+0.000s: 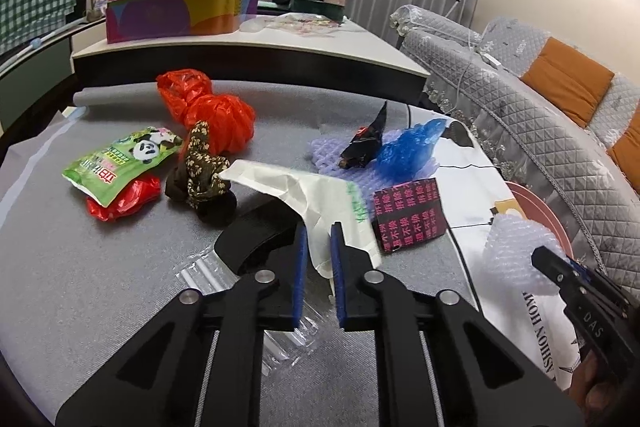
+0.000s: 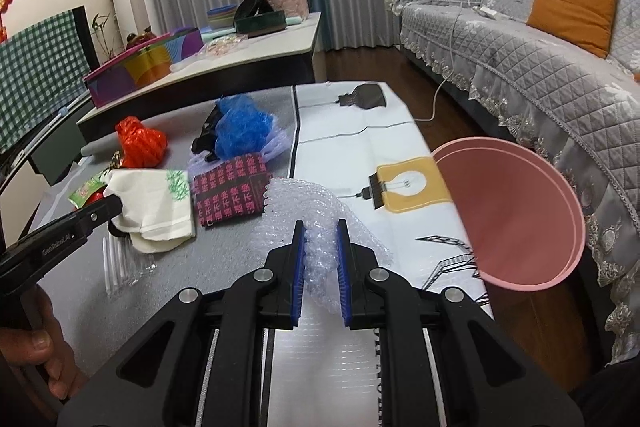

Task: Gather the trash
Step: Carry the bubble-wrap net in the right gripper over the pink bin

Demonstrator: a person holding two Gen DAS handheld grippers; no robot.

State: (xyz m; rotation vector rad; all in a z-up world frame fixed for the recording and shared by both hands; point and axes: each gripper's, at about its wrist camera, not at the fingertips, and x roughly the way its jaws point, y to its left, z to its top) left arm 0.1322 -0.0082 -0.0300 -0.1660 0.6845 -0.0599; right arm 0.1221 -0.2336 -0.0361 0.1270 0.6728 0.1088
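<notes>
My left gripper [image 1: 319, 233] is shut on a white plastic bag [image 1: 320, 195] and holds it just above the grey mat; it also shows in the right wrist view [image 2: 156, 211]. My right gripper [image 2: 320, 231] is shut on a wad of clear bubble wrap [image 2: 316, 223], which also shows in the left wrist view [image 1: 516, 251]. A pink bin [image 2: 516, 219] stands off the table's right edge. Trash lies on the mat: an orange-red bag [image 1: 208, 107], a green panda pouch [image 1: 120, 163], a black and pink packet [image 1: 408, 213], a blue bag [image 1: 412, 147].
A brown patterned cloth [image 1: 204, 171], a black wrapper [image 1: 366, 143] and clear plastic packaging [image 1: 212, 271] also lie on the mat. A low table [image 1: 256, 47] with boxes stands behind. A grey quilted sofa [image 2: 520, 59] runs along the right.
</notes>
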